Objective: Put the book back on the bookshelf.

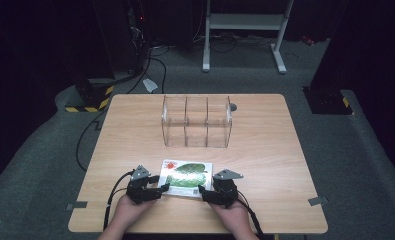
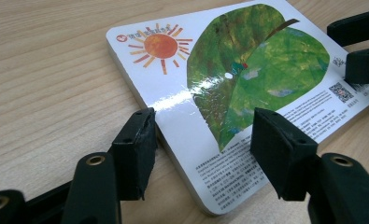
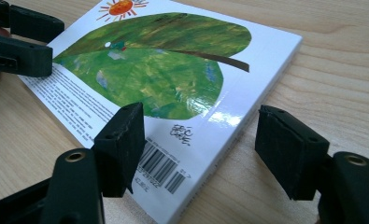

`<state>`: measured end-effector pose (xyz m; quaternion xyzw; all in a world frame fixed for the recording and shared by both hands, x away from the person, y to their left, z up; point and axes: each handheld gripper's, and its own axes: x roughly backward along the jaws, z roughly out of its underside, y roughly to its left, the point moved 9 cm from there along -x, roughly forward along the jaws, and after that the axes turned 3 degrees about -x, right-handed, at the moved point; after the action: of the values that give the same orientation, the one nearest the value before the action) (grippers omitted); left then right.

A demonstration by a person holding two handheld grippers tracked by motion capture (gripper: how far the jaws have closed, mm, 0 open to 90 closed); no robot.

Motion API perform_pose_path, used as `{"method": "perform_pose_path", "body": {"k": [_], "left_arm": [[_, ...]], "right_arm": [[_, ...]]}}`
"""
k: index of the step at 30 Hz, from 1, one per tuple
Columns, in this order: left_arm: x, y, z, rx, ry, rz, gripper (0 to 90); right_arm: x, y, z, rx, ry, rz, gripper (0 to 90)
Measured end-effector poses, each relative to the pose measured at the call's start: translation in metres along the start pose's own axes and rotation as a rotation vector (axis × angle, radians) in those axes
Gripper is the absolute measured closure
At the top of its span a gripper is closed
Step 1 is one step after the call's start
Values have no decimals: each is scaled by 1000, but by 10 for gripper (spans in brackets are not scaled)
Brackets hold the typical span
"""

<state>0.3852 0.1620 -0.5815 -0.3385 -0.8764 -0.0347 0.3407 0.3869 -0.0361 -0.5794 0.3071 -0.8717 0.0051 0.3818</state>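
A board book (image 1: 186, 177) with a green leaf and an orange sun on its cover lies flat near the front edge of the wooden table (image 1: 270, 150). My left gripper (image 1: 160, 184) is at the book's near left corner. In the left gripper view its jaws (image 2: 203, 140) stand open astride that corner of the book (image 2: 247, 60), one pad beside the edge and one over the cover. My right gripper (image 1: 203, 190) is at the near right corner. Its jaws (image 3: 203, 140) are open too, one over the barcode of the book (image 3: 163, 60) and one past its edge.
A clear plastic organizer (image 1: 197, 121) with three compartments stands empty at the middle back of the table. A small grey disc (image 1: 233, 106) lies behind it. A white metal stand (image 1: 245, 22) and cables are on the floor beyond.
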Motion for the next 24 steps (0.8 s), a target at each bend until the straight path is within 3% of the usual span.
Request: {"method": "perform_pose_path", "body": {"k": [20, 24], "left_arm": [[-13, -23, -6, -15, 9, 23, 423], [-16, -29, -7, -37, 9, 35, 428]], "right_arm": [[9, -19, 1, -14, -5, 54, 339], [13, -26, 1, -25, -9, 65, 347]]}}
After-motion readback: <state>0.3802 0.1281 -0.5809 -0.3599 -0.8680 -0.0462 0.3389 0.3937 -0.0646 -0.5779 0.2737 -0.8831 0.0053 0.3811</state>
